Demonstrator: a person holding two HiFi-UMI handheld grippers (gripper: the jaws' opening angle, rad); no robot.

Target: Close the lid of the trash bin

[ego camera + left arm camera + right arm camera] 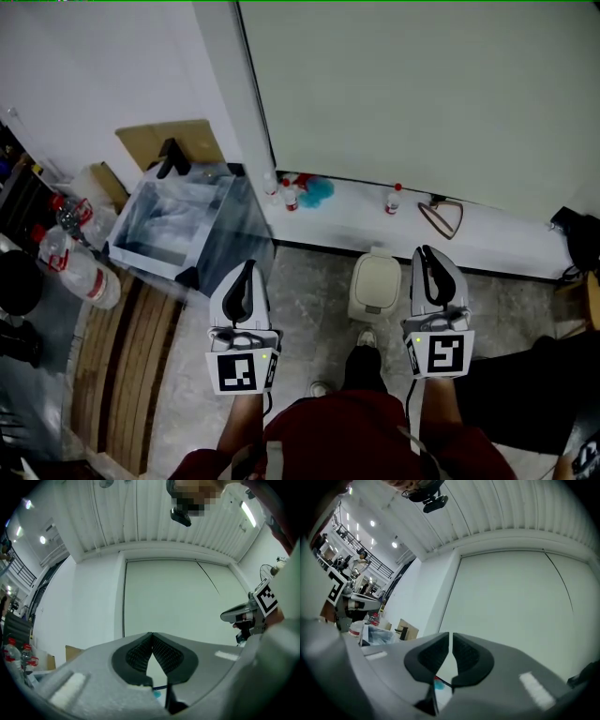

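Looking down in the head view, I count two grippers, one trash bin, two small red-capped bottles and one clear box. The trash bin (pixel 375 286) is the little beige one on the floor, just left of the right gripper (pixel 427 251) and just beyond the person's shoe (pixel 366 337). It sits near the white ledge (pixel 506 239) at the foot of the wall. Its long axis runs near to far, with the hinge tab on the far end toward the wall, and from up here the lid looks flat and down. The left gripper (pixel 248 265) is well to the bin's left, next to the clear box (pixel 178 225). The two bottles (pixel 289 195) (pixel 394 199) stand on the ledge, with one brown hanger (pixel 442 216) to their right.

In the left gripper view, the left gripper (pixel 151 637) has its pads meeting at the tips with nothing in them, so it's closed and empty. It points at the pale wall panel (pixel 173 597). The right gripper (pixel 241 616) shows at the right edge.

In the right gripper view, the right gripper (pixel 450 637) has its pads all but together, with just a sliver of gap and nothing between them. The left gripper (pixel 351 603) shows far left, with the clear box (pixel 379 634) and one cardboard sheet (pixel 407 628) beyond it.
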